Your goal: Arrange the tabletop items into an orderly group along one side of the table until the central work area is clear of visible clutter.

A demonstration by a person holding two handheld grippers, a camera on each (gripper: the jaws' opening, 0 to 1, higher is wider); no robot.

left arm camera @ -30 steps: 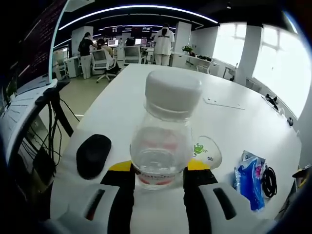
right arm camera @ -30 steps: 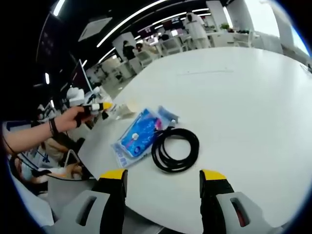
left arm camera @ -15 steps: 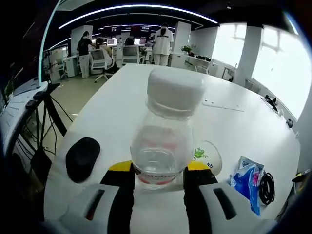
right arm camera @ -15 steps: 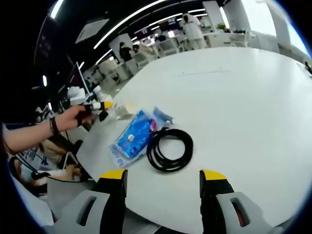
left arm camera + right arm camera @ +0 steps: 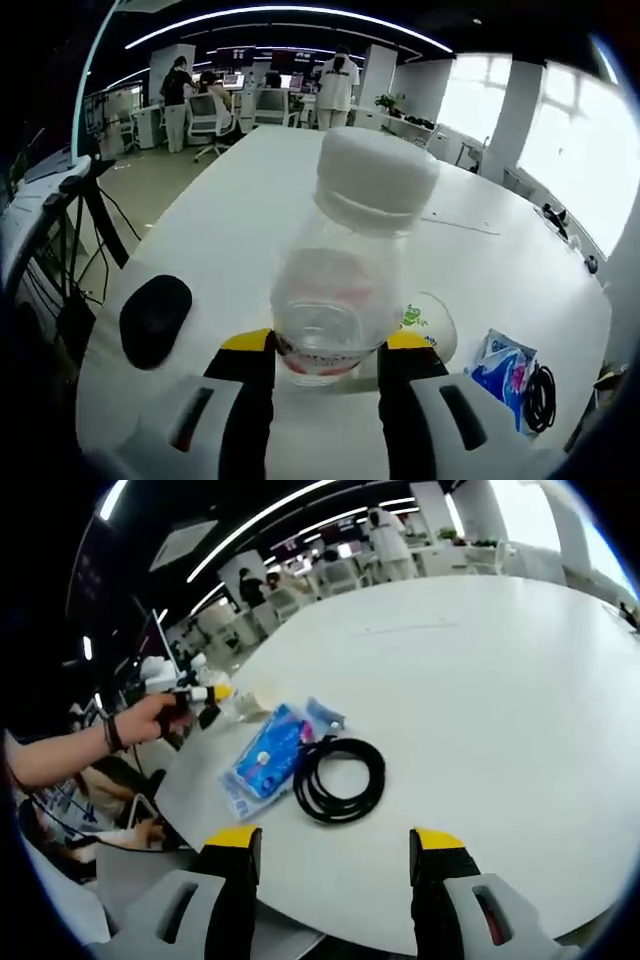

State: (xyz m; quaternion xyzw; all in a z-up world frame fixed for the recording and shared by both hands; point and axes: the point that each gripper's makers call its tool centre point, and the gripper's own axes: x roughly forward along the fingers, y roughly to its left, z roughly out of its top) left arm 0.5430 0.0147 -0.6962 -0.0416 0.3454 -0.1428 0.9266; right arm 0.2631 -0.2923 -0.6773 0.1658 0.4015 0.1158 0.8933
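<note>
My left gripper [image 5: 323,350] pinches the clear bottle [image 5: 338,275]. My right gripper [image 5: 333,852] hangs spread above the black cable [image 5: 338,780]

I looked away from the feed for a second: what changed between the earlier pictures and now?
Little moved. The left gripper is still shut on the clear bottle, which now leans a bit more to the view's right. Nothing was let go or newly grasped. The right gripper stays open above the table. The black mouse, paper cup, blue packet and black cable coil shift only with the cameras.
</note>
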